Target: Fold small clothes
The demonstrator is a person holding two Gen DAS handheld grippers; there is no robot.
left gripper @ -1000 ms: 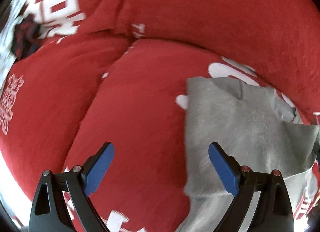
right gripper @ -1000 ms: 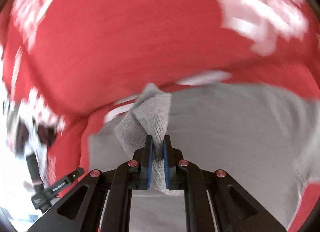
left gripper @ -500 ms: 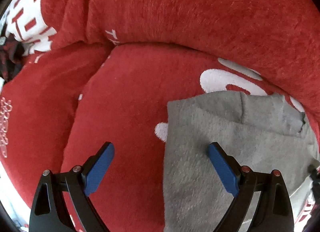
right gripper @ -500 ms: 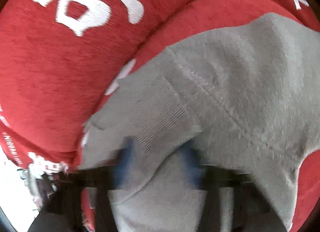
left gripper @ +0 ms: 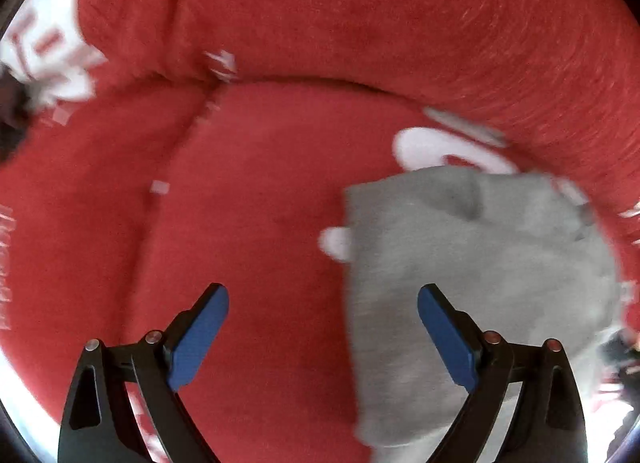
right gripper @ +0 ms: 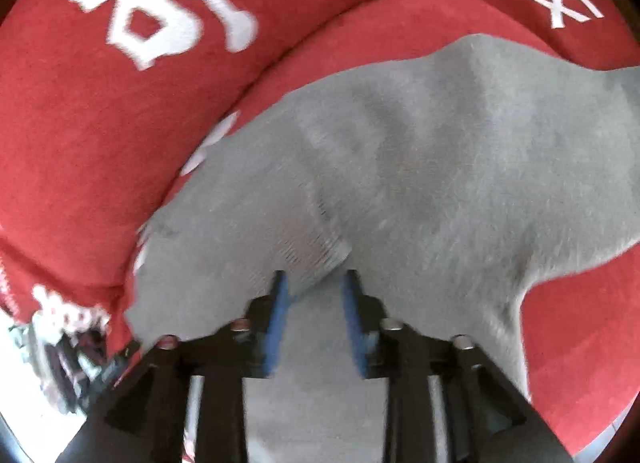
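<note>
Grey garment [right gripper: 440, 167] spread on red cushion [right gripper: 100, 135]

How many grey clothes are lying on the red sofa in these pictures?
1. A single grey garment lies on the sofa's seat cushion, in front of the backrest. Both views show the same piece; others may lie outside the views.

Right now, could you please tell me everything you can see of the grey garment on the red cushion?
The grey garment is a soft, fleecy knit, lying spread on the red cushion. A ribbed cuff is folded over its body and ends between the right gripper jaws, which have just been opening and no longer press it. In the left wrist view its straight edge runs between the open left gripper fingers, which do not touch it.
</note>
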